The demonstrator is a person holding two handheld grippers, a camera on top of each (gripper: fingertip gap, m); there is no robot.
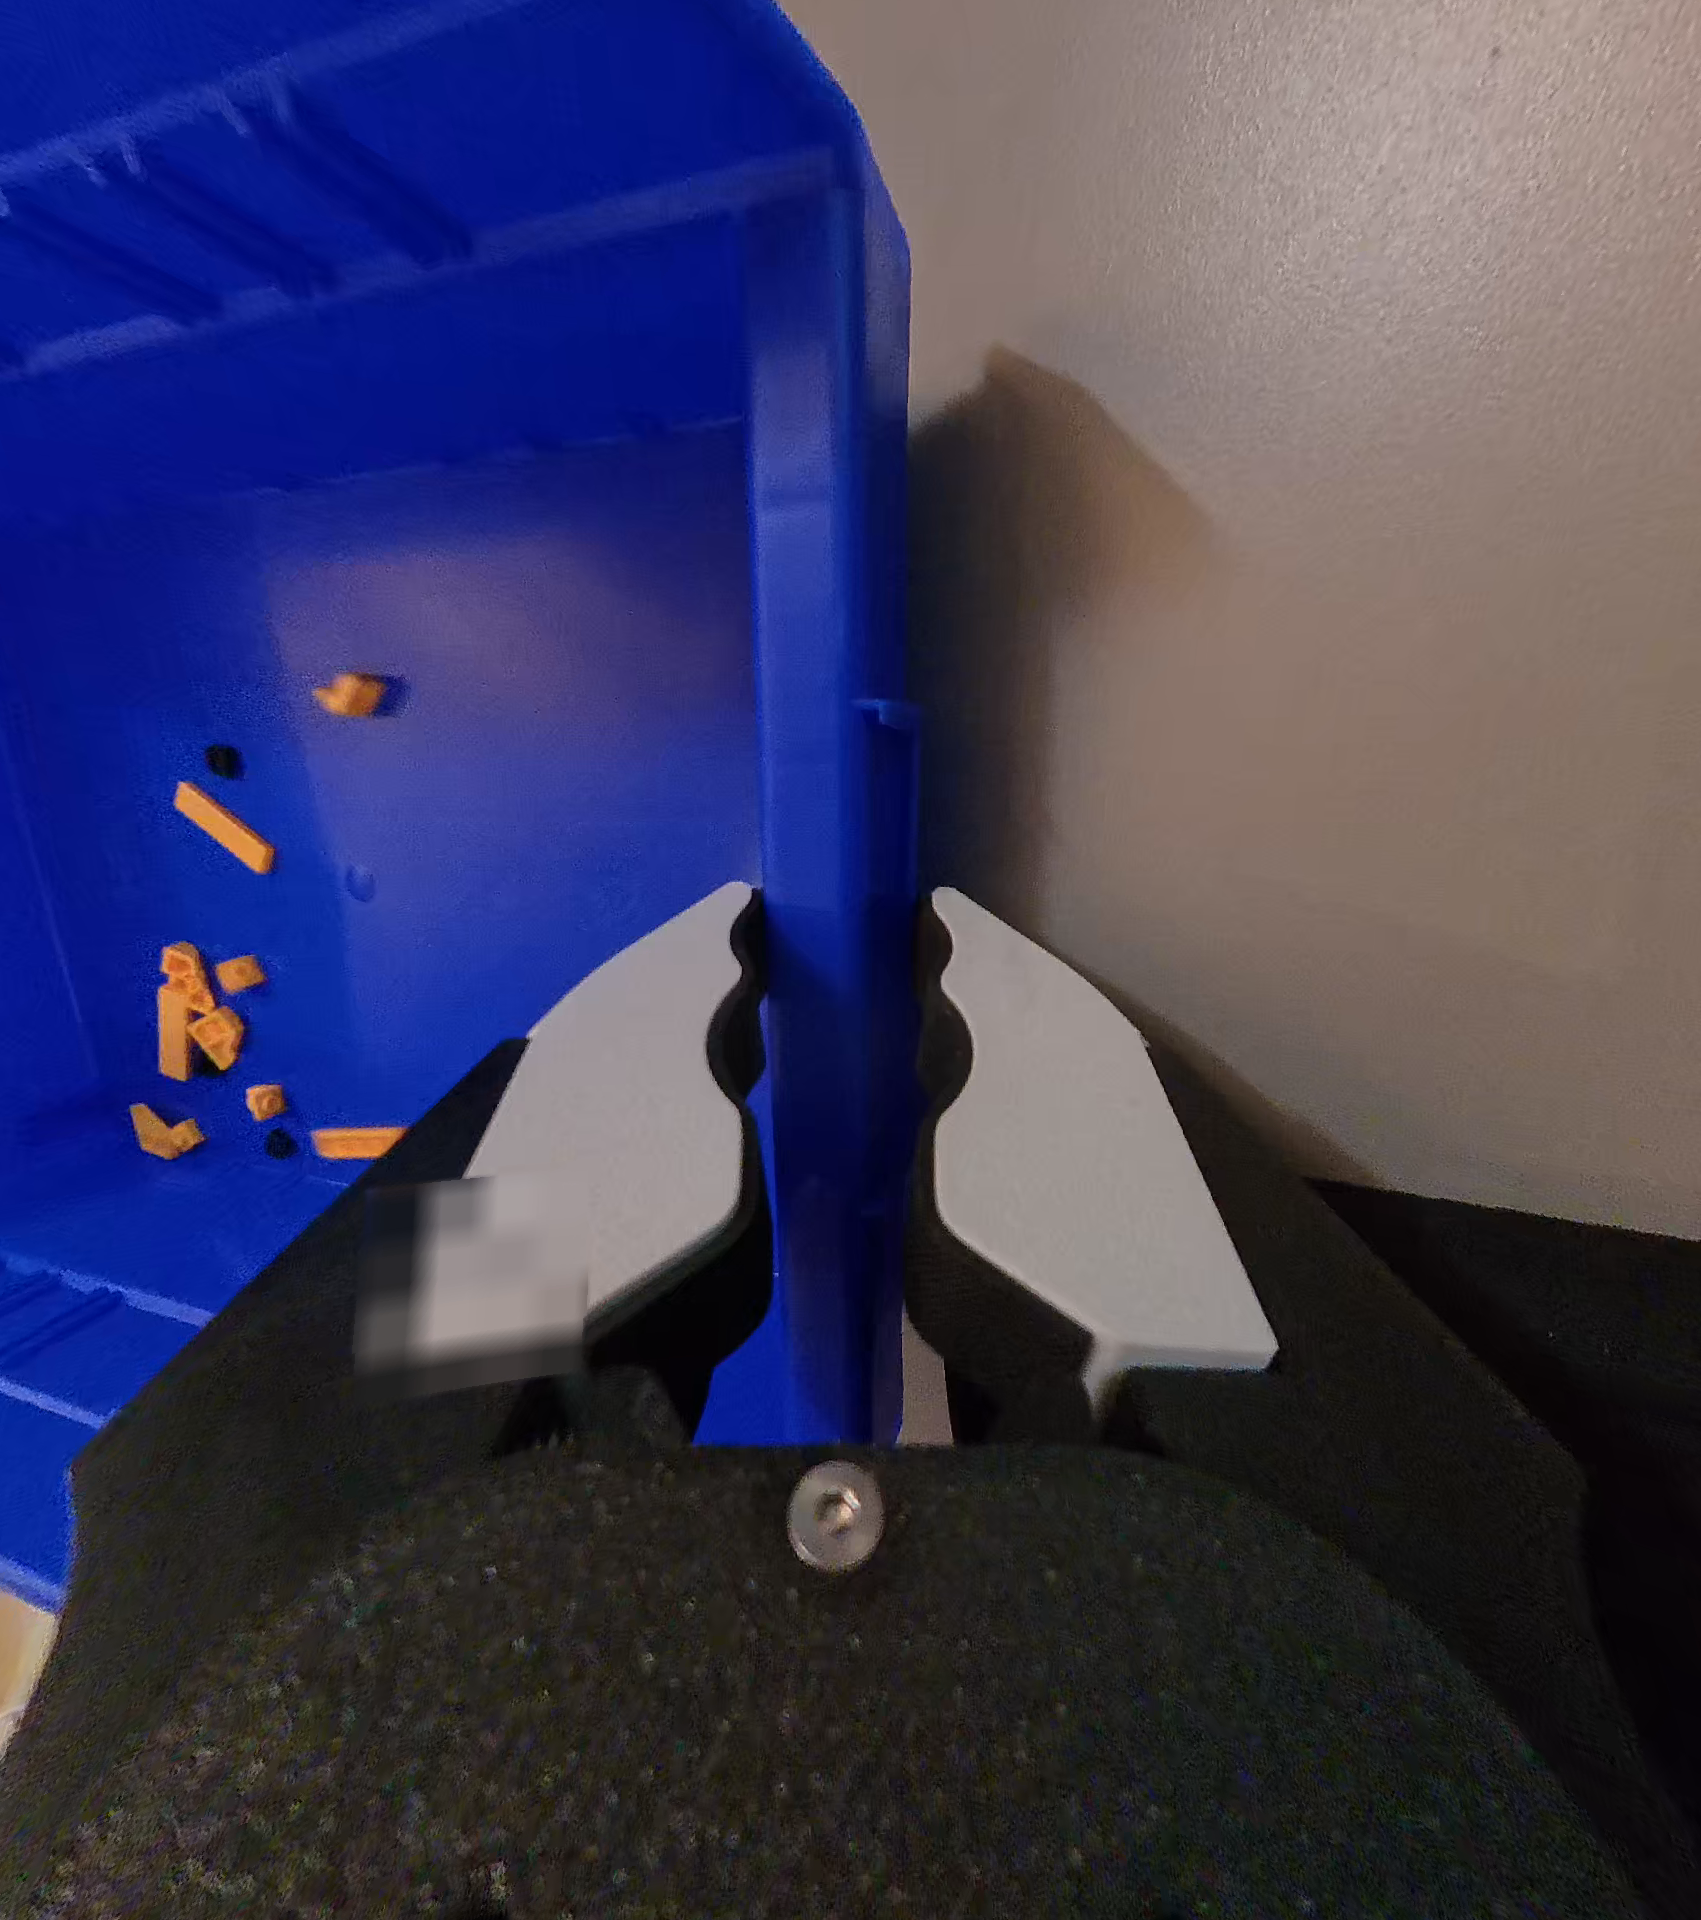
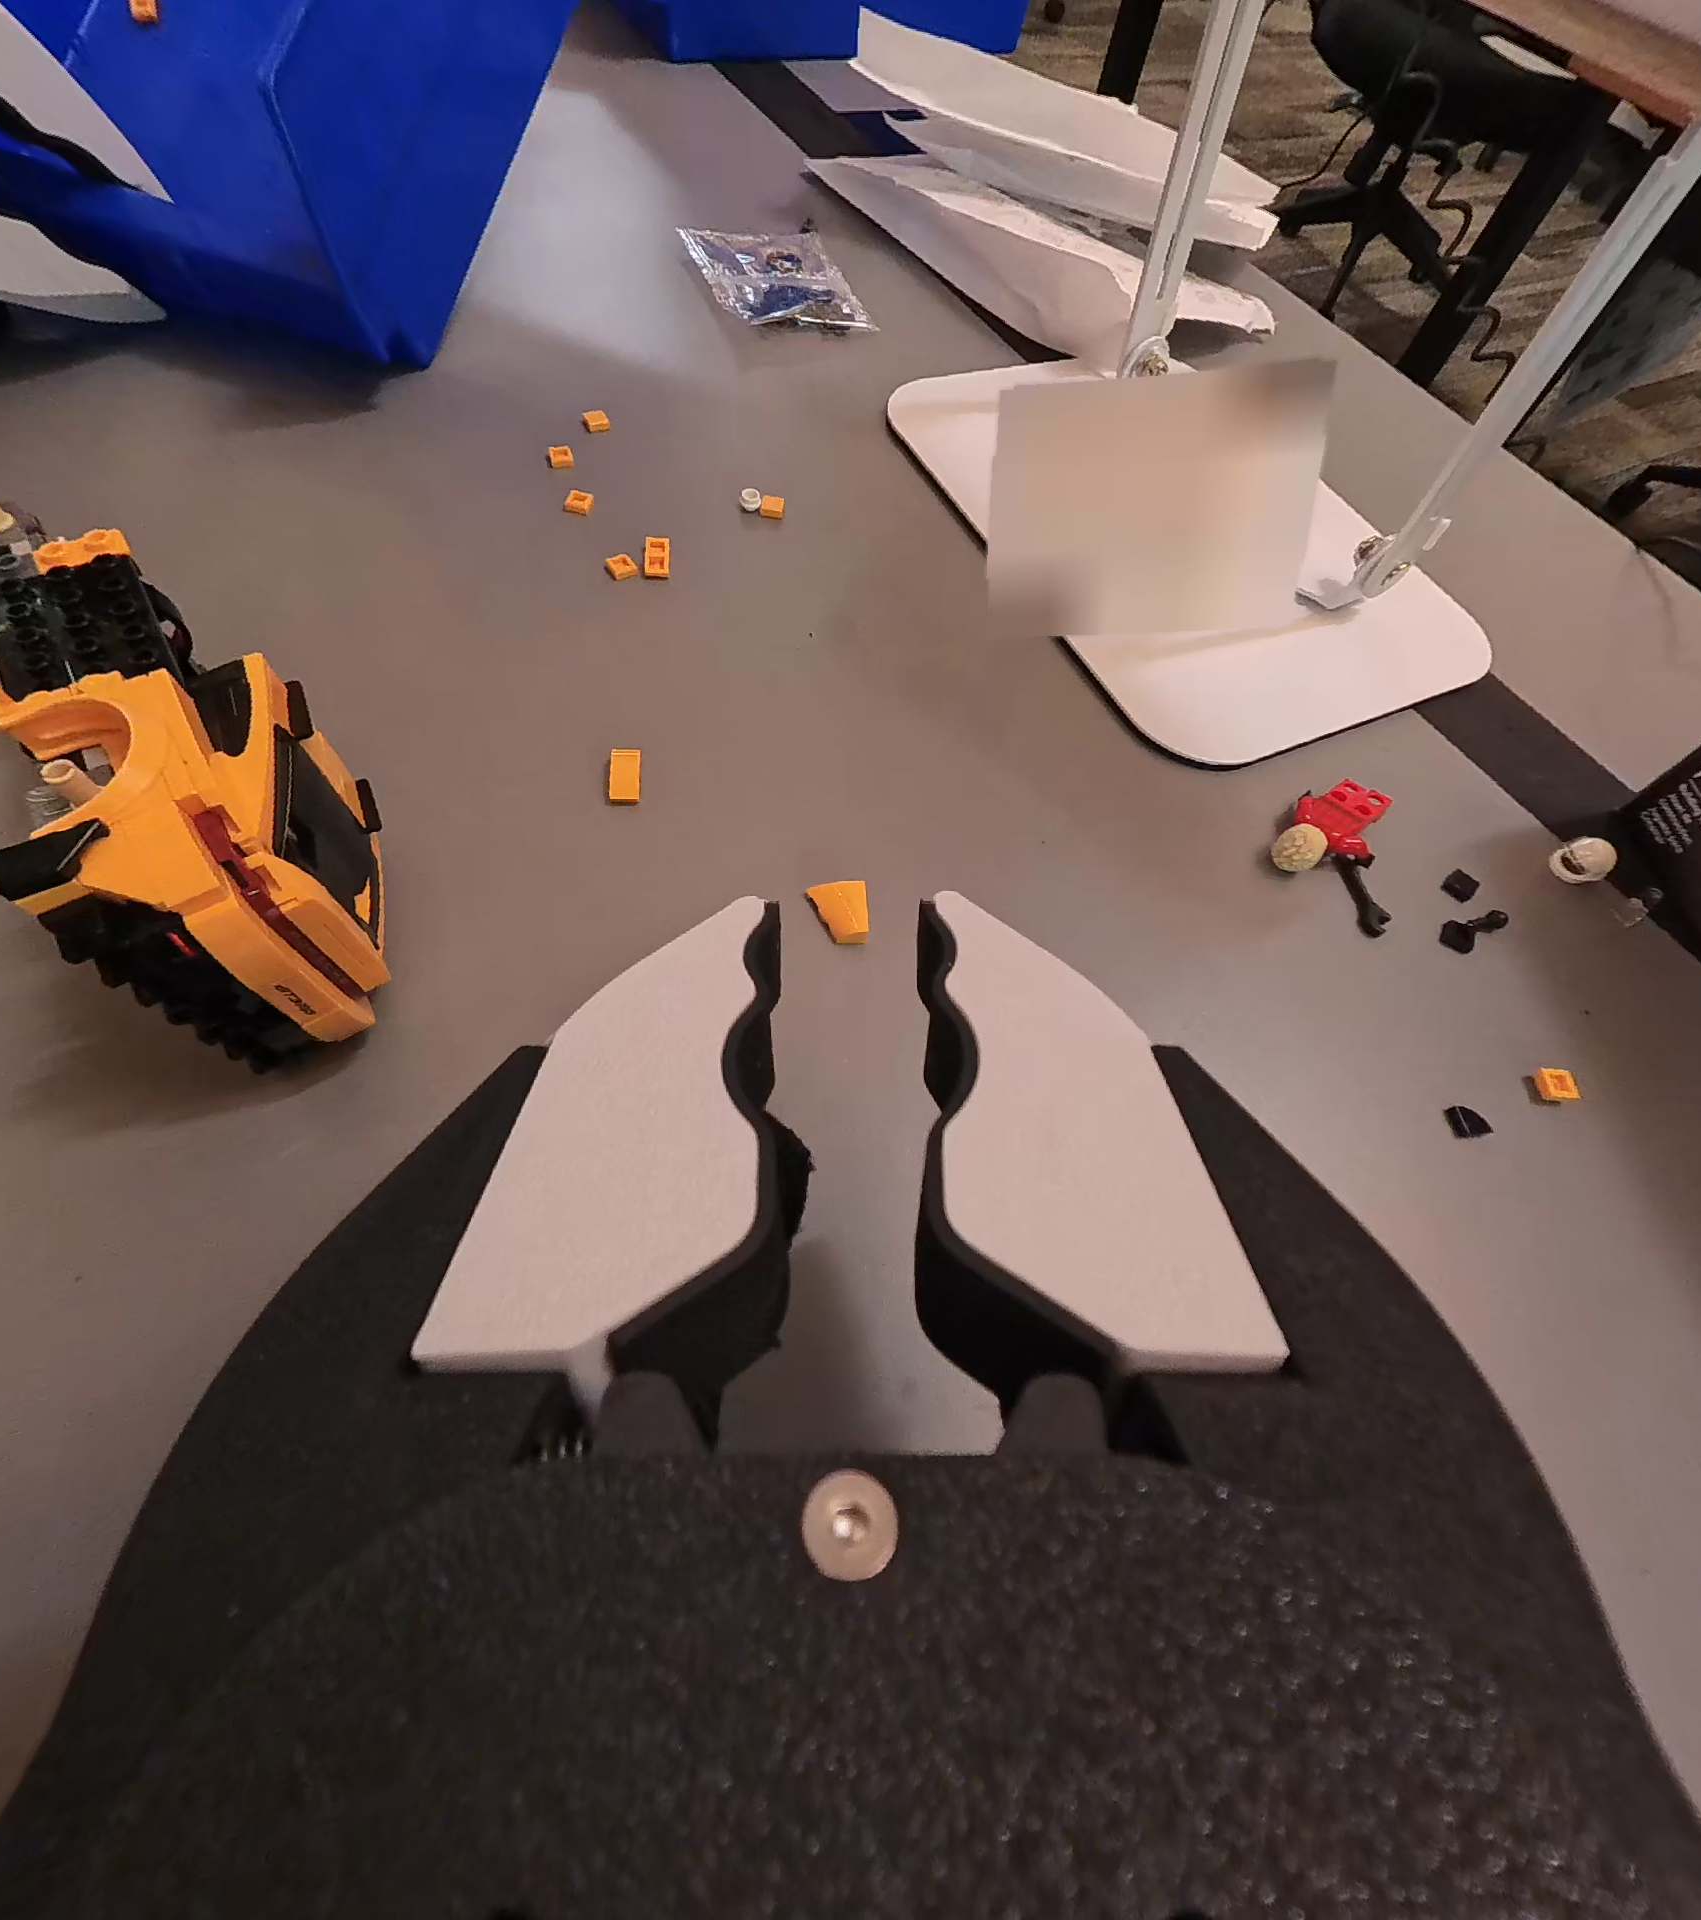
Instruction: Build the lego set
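In the left wrist view my left gripper is shut on the upright side wall of a blue plastic bin, with both pads pressed on it. Several small orange brick pieces lie inside the bin. The right wrist view shows the bin tilted at the top left, with the left gripper's fingers on it. My right gripper is open and holds nothing. A small orange wedge piece lies on the grey table between and just ahead of its fingertips, untouched by either pad.
A yellow and black brick car lies on its side at the left. An orange tile and several small orange pieces lie ahead. A white lamp base, a red figure part, black bits and a parts bag lie to the right. The gap from one gripper's tips to the other's is roughly 40 cm. The orange tile lies some 10 cm from my right tips, 25 cm from my left tips.
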